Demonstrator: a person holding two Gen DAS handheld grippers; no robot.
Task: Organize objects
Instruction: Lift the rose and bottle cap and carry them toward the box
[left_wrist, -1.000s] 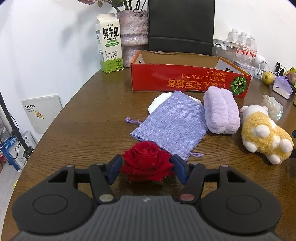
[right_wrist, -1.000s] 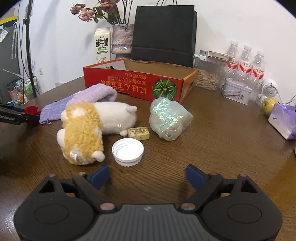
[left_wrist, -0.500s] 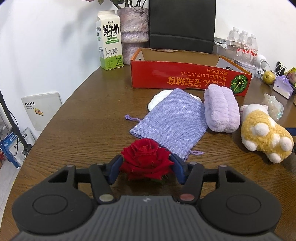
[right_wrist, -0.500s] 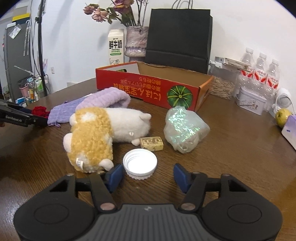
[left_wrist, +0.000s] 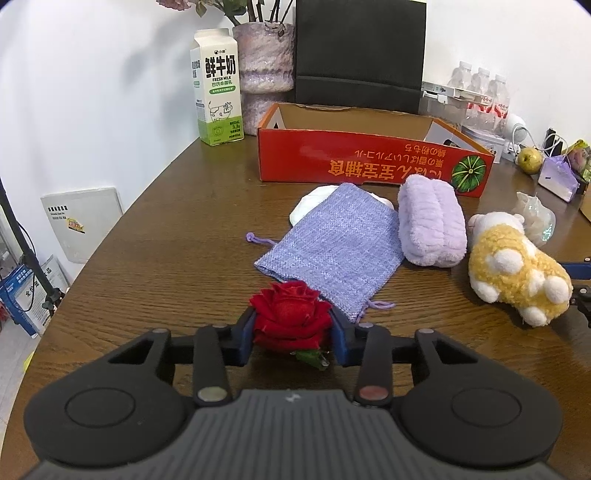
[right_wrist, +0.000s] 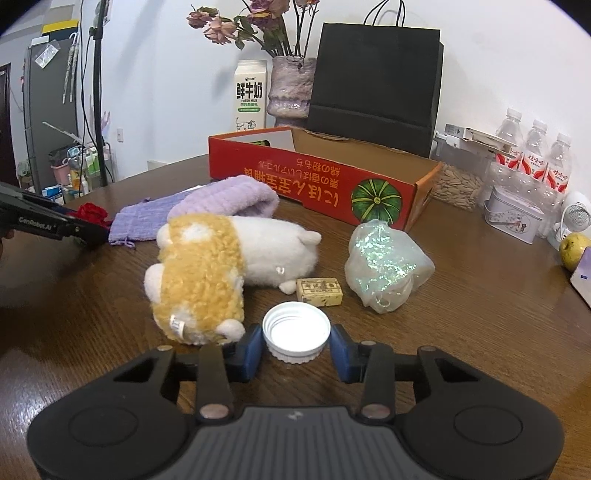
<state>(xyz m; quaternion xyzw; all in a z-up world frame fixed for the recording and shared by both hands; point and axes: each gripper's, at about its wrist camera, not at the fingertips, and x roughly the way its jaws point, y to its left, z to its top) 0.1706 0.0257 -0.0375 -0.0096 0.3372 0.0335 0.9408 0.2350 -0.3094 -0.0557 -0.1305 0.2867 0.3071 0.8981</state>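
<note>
A red rose (left_wrist: 290, 314) lies on the brown table, and my left gripper (left_wrist: 291, 332) is closing with its blue pads pressed into the petals on both sides. In the right wrist view a white bottle cap (right_wrist: 296, 330) sits between the pads of my right gripper (right_wrist: 296, 341). Its jaws are closing and touch the cap's rim. A yellow-and-white plush (right_wrist: 207, 269) lies just left of the cap. The open red cardboard box (left_wrist: 369, 168) stands at the back. A purple pouch (left_wrist: 332, 247) and a lilac fluffy roll (left_wrist: 430, 225) lie before it.
A small yellowish block (right_wrist: 319, 291) and a shimmery plastic bag (right_wrist: 384, 266) lie beyond the cap. A milk carton (left_wrist: 216, 88), a vase (left_wrist: 264, 62) and a black paper bag (left_wrist: 358, 51) stand behind the box. Water bottles (right_wrist: 532, 155) are at the right. The table's curved edge runs along the left.
Both grippers' jaws have narrowed. The left pads now squeeze the rose. The right gripper moved forward around the white cap and closed onto it.
</note>
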